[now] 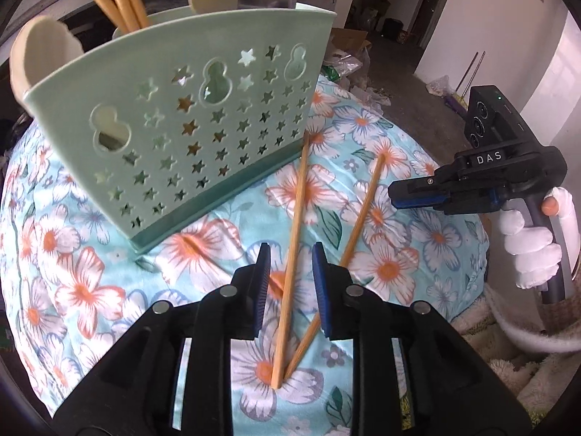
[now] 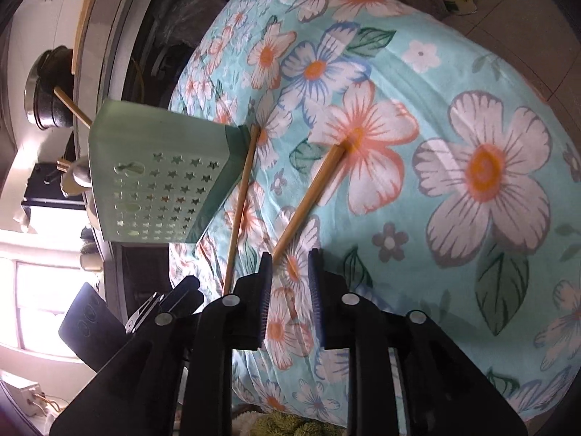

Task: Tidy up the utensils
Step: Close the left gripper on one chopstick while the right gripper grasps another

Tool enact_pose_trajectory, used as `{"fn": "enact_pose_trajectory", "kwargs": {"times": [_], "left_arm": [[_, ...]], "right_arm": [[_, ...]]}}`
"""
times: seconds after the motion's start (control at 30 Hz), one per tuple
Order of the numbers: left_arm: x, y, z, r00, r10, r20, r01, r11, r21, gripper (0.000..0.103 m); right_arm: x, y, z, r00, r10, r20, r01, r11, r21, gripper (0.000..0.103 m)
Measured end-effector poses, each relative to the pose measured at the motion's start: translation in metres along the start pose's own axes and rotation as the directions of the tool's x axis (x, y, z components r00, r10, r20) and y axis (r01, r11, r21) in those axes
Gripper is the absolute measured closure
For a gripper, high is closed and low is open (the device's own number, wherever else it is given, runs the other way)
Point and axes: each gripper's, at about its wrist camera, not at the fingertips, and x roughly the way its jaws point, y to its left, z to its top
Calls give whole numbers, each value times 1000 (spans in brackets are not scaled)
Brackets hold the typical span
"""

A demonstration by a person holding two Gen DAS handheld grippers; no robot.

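Chopsticks (image 1: 290, 254) of pale bamboo are lying crossed on the floral cloth (image 1: 399, 272), at five o'clock from the green holder (image 1: 174, 138), probably being left for sorting. Nothing is being gripped: left gripper (image 1: 290, 272) is straddling one stick unclenched; right gripper (image 2: 290, 283) is parted, empty.

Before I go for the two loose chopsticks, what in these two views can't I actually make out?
- Left wrist view: the lower parts of the utensils in the green holder are hidden behind its wall.
- Left wrist view: the near chopstick runs between the left gripper fingers; contact cannot be judged.
- Right wrist view: the other chopstick has its near end hidden behind the right gripper.
- Right wrist view: holder contents are too small.
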Motion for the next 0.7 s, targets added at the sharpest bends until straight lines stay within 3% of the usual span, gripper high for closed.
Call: {"fn": "enact_pose_trajectory", "kwargs": {"times": [0.27, 0.47, 0.7], "left_arm": [[38, -24, 28, 997, 76, -7, -75, 989, 130, 81], [58, -35, 35, 992, 124, -5, -121, 971, 205, 81], [80, -45, 45, 987, 157, -15, -148, 957, 251, 81]], "right_arm": [[11, 1, 24, 991, -84, 109, 76, 994, 77, 80], [24, 34, 19, 950, -249, 187, 270, 958, -100, 87], [17, 32, 15, 948, -278, 157, 301, 941, -155, 89]]}}
